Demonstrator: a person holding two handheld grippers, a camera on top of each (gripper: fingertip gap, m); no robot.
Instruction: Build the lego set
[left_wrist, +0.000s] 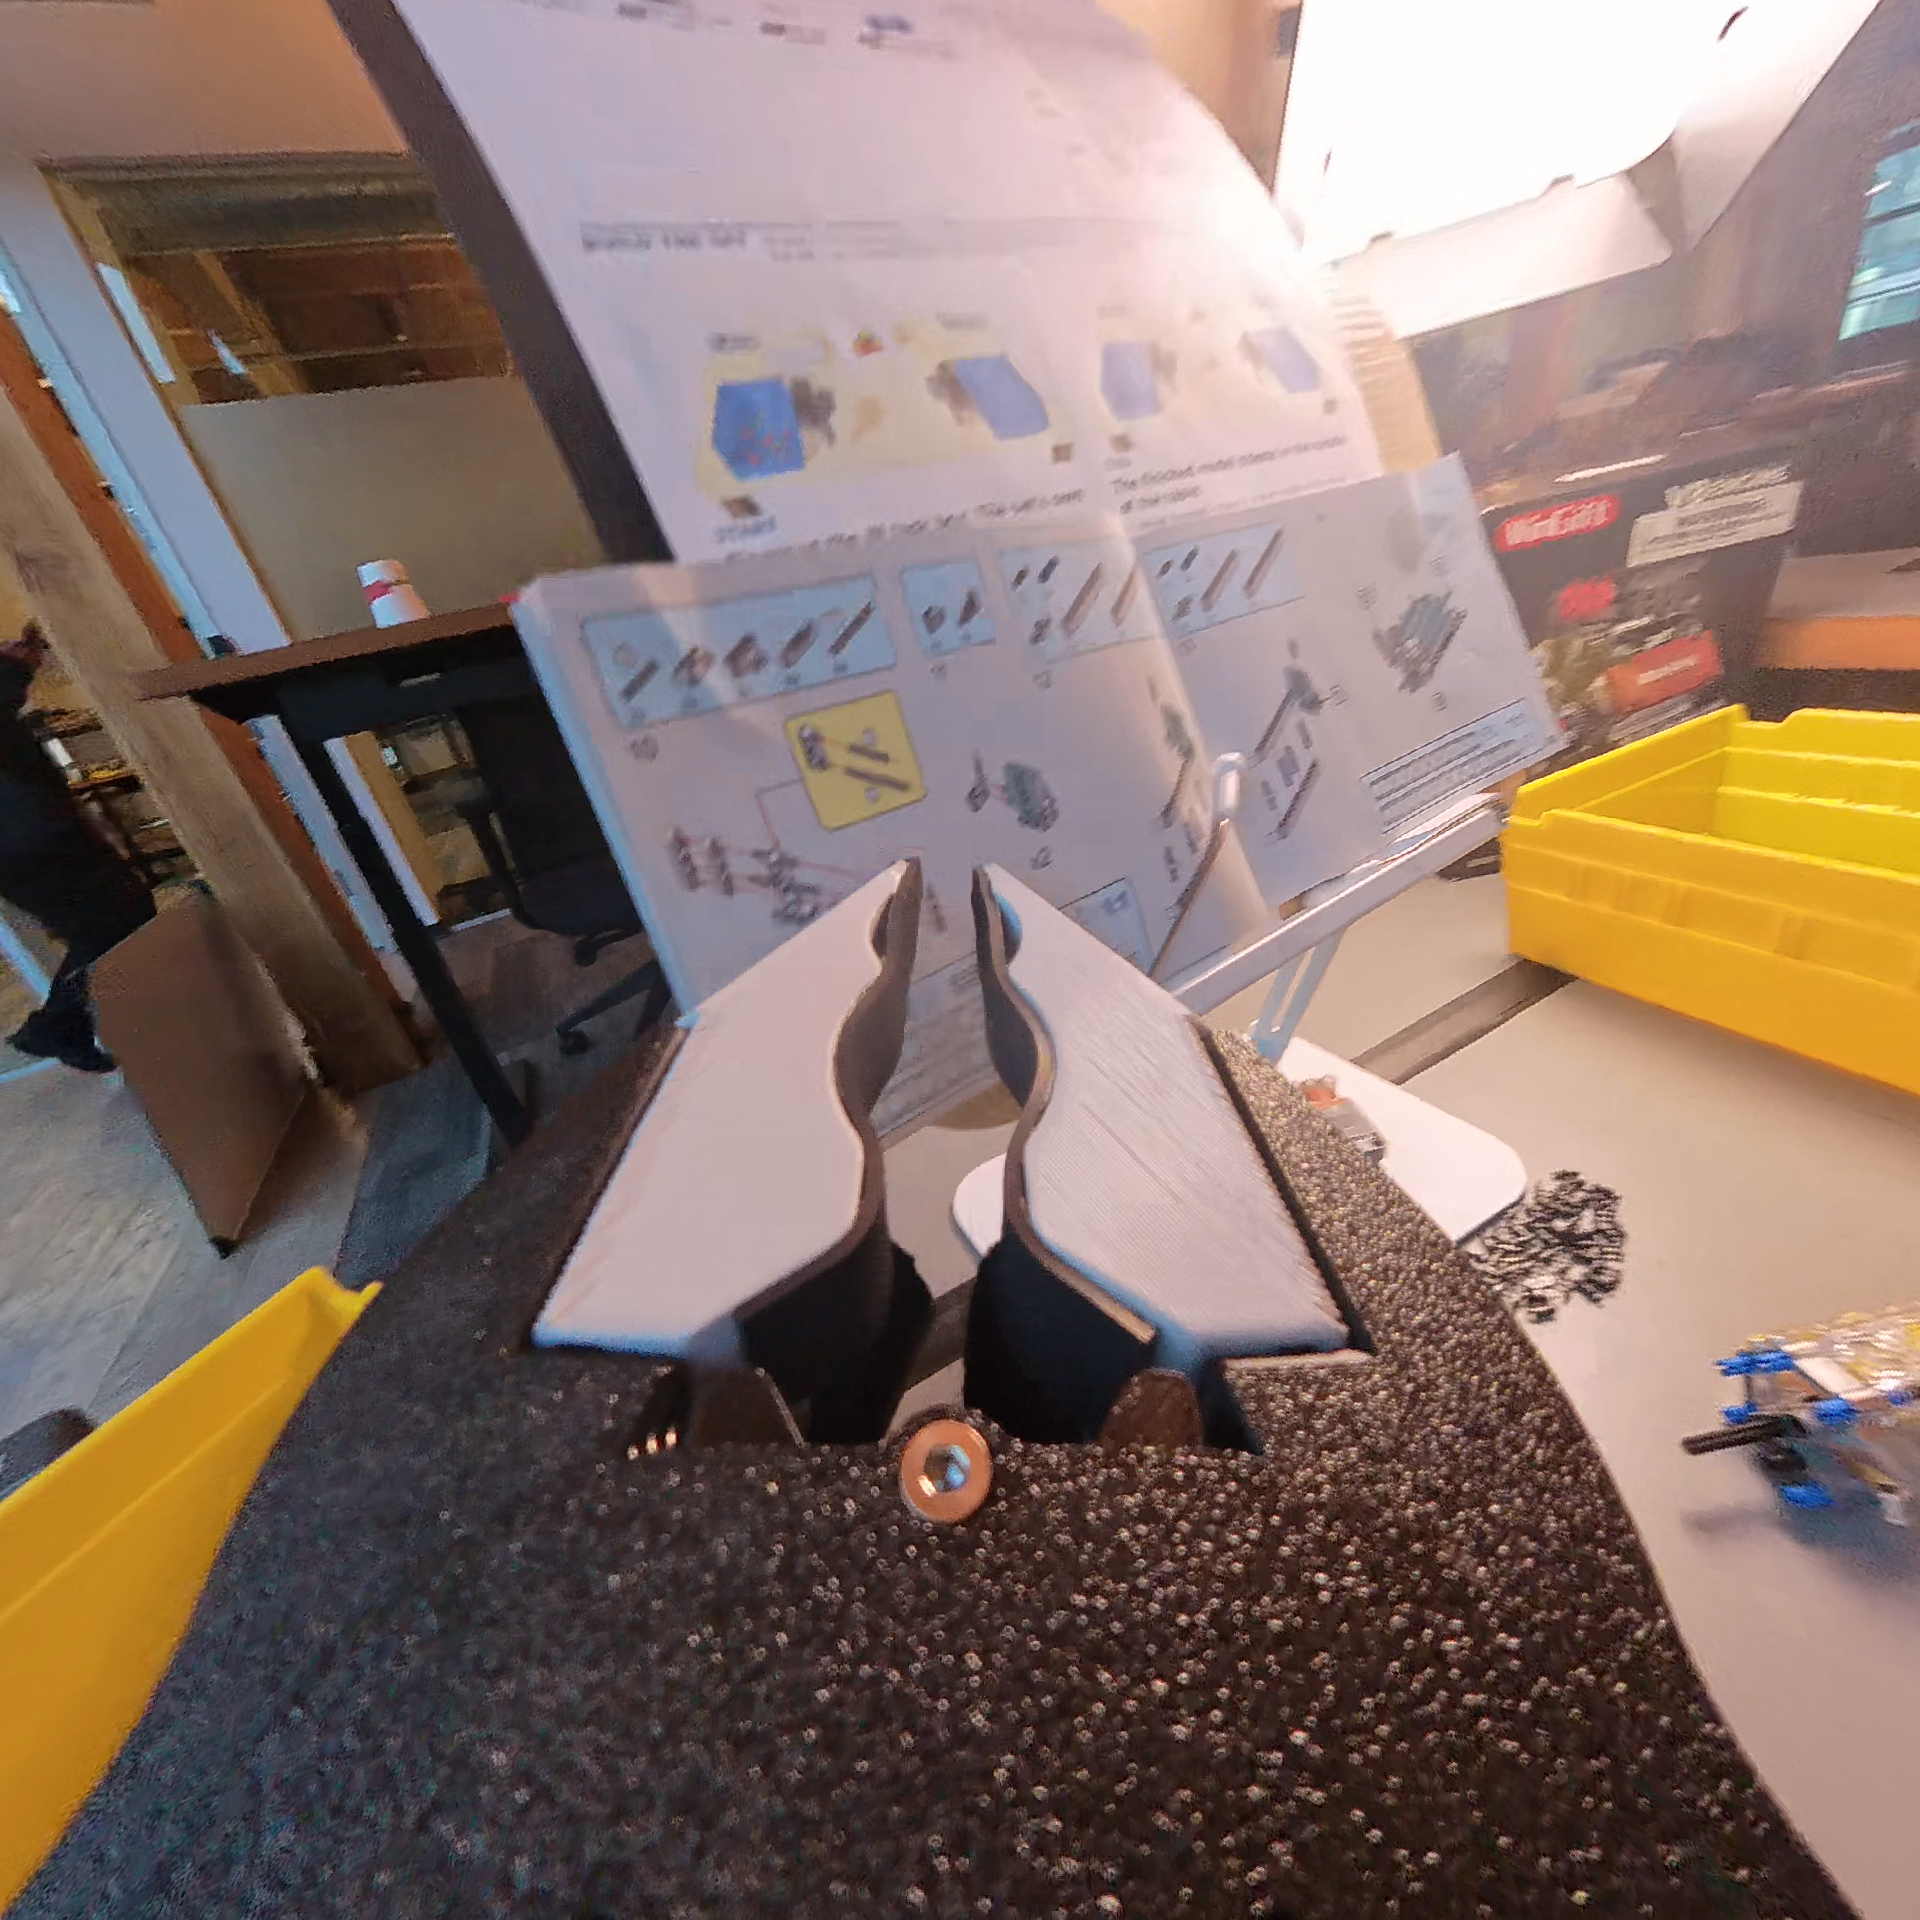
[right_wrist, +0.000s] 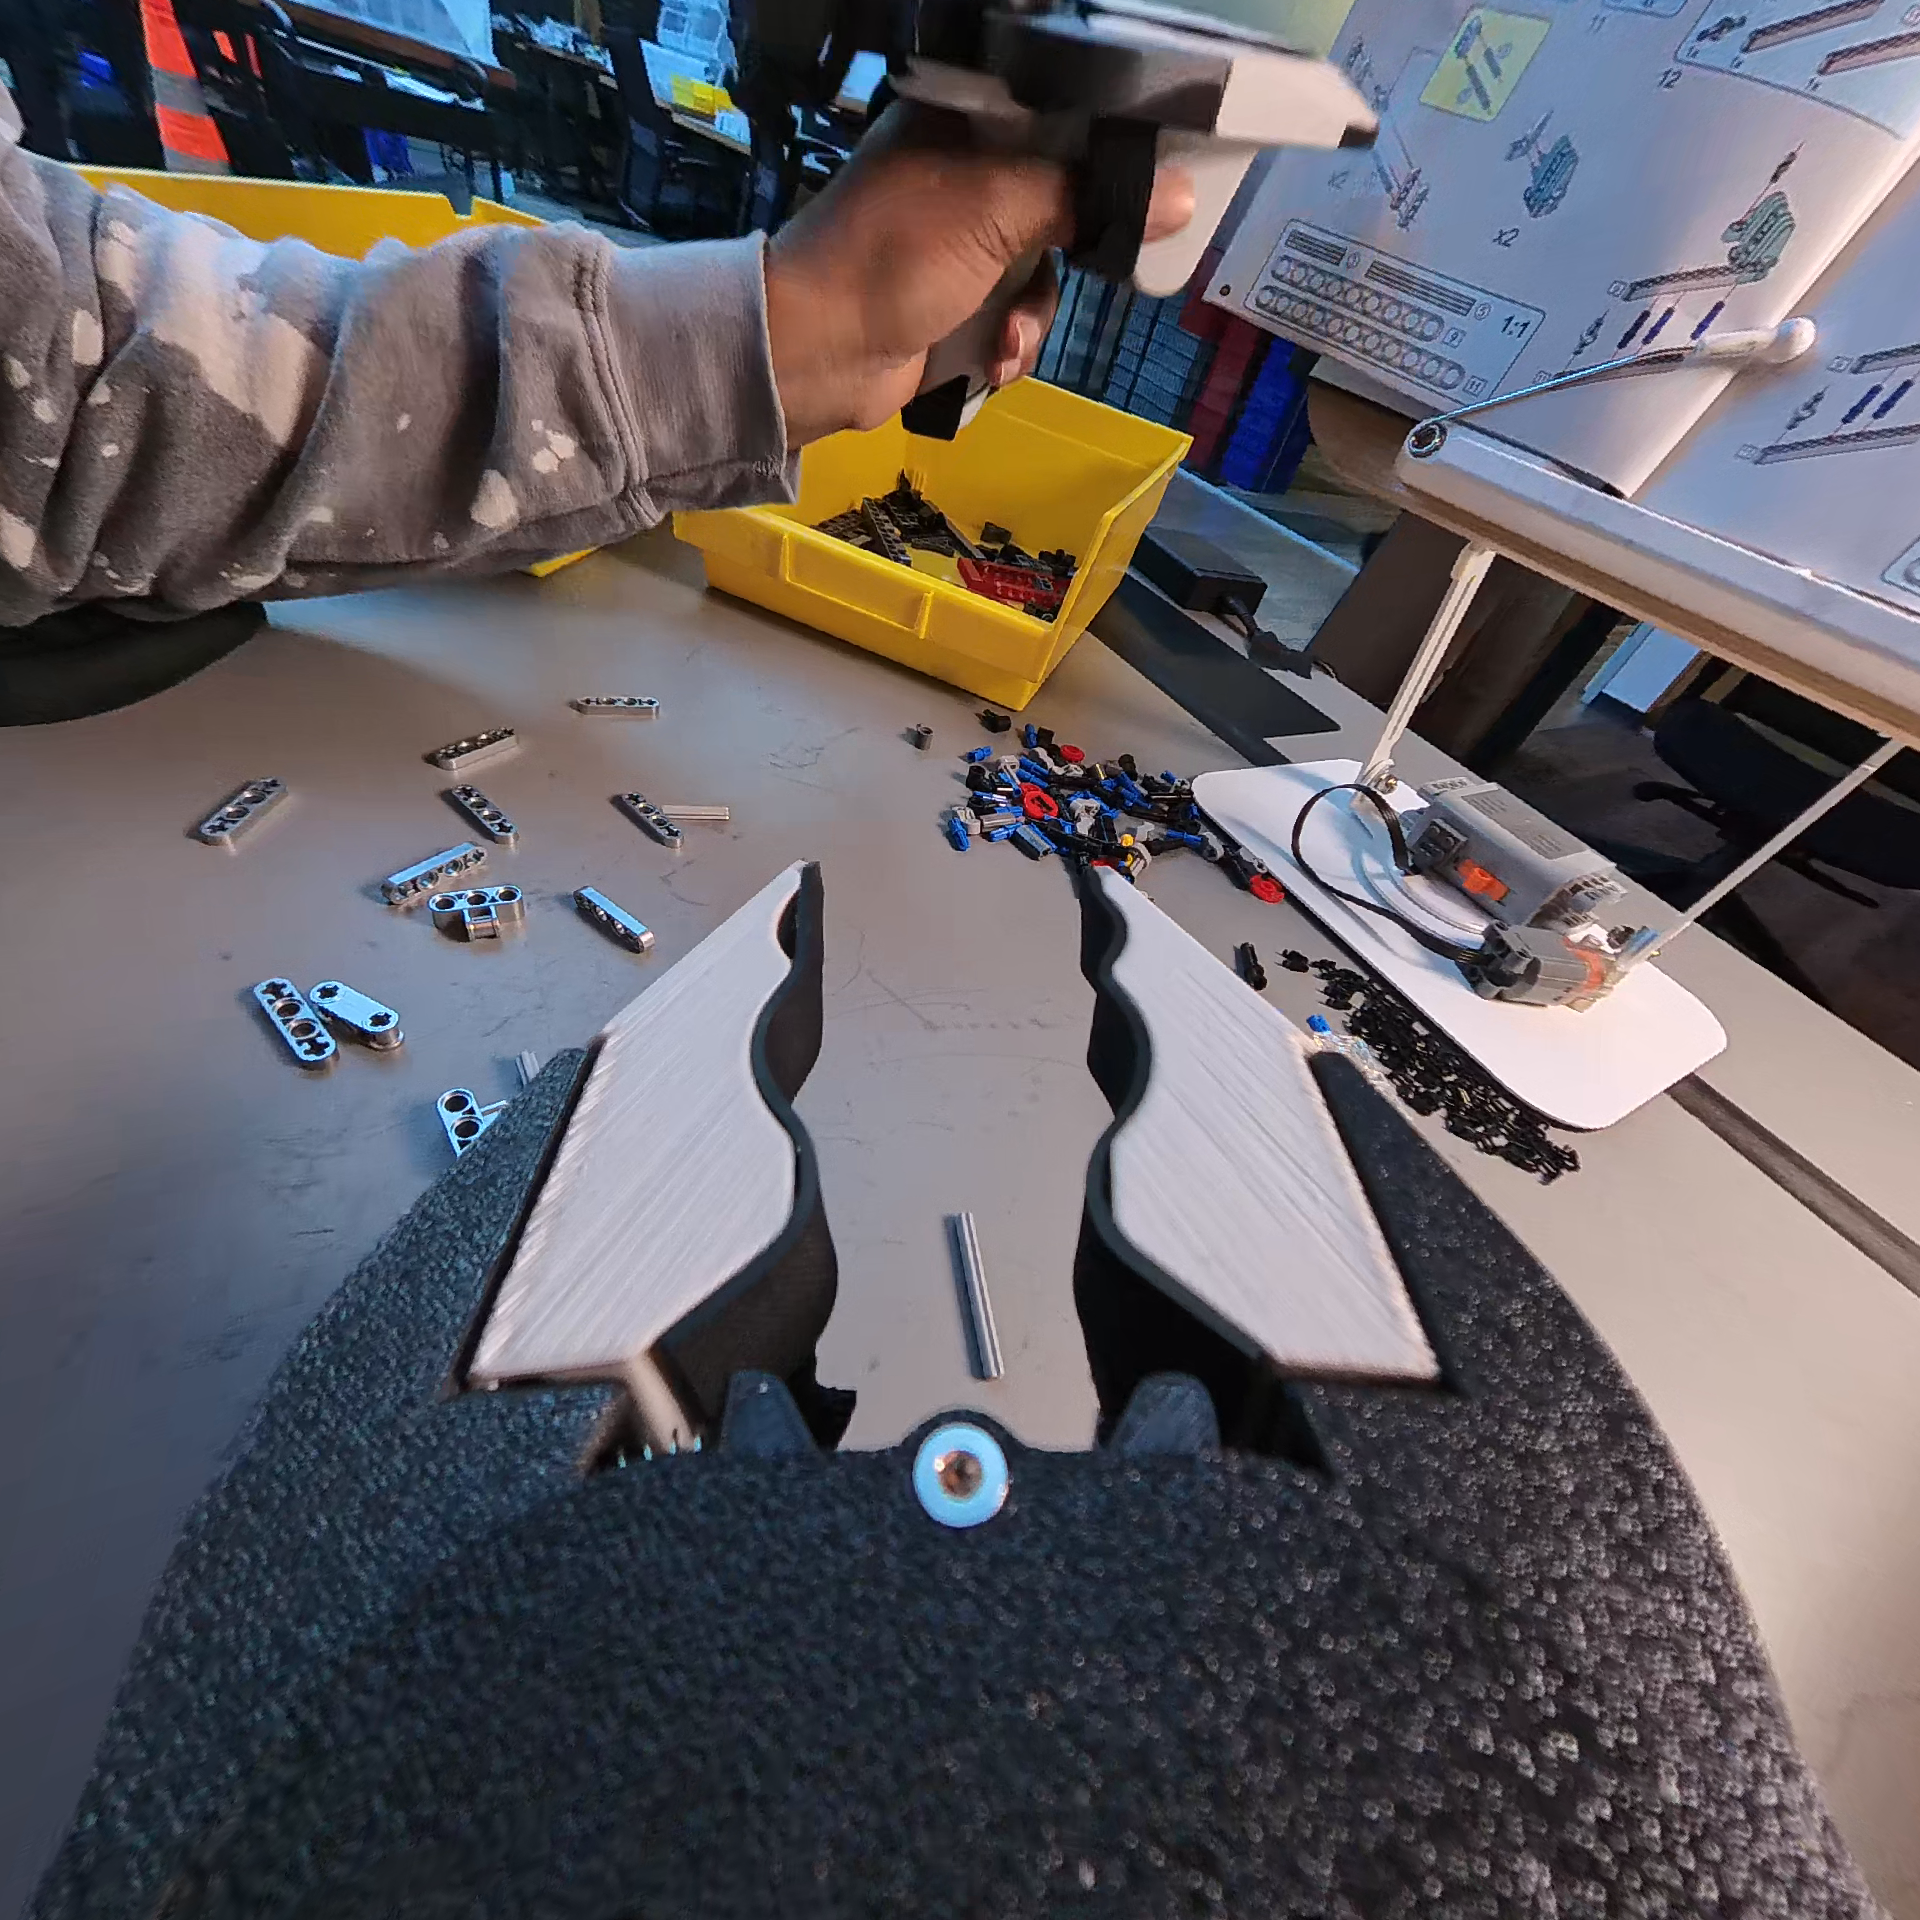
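Note:
My left gripper (left_wrist: 948, 878) is raised off the grey table and points at an instruction booklet (left_wrist: 1039, 748) on a white stand. Its jaws are almost together with a narrow gap and hold nothing. It also shows in the right wrist view (right_wrist: 1143, 94), blurred, held by a hand in a grey sleeve. My right gripper (right_wrist: 951, 883) is open and empty, low over the table (right_wrist: 935, 1039). A thin grey axle (right_wrist: 975, 1294) lies on the table between its fingers. Several grey beams (right_wrist: 457, 800) lie to its left, and a pile of small blue, black and red pins (right_wrist: 1091, 810) lies just ahead.
A yellow bin (right_wrist: 935, 613) with dark parts stands behind the pins. The stand's white base (right_wrist: 1621, 1049) carries a grey motor (right_wrist: 1507, 862) with a cable; black pins (right_wrist: 1444, 1070) lie beside it. A partly built model (left_wrist: 1829, 1413) and more yellow bins (left_wrist: 1714, 914) are at right. The tips of one gripper are about 30 cm away from the tips of the other.

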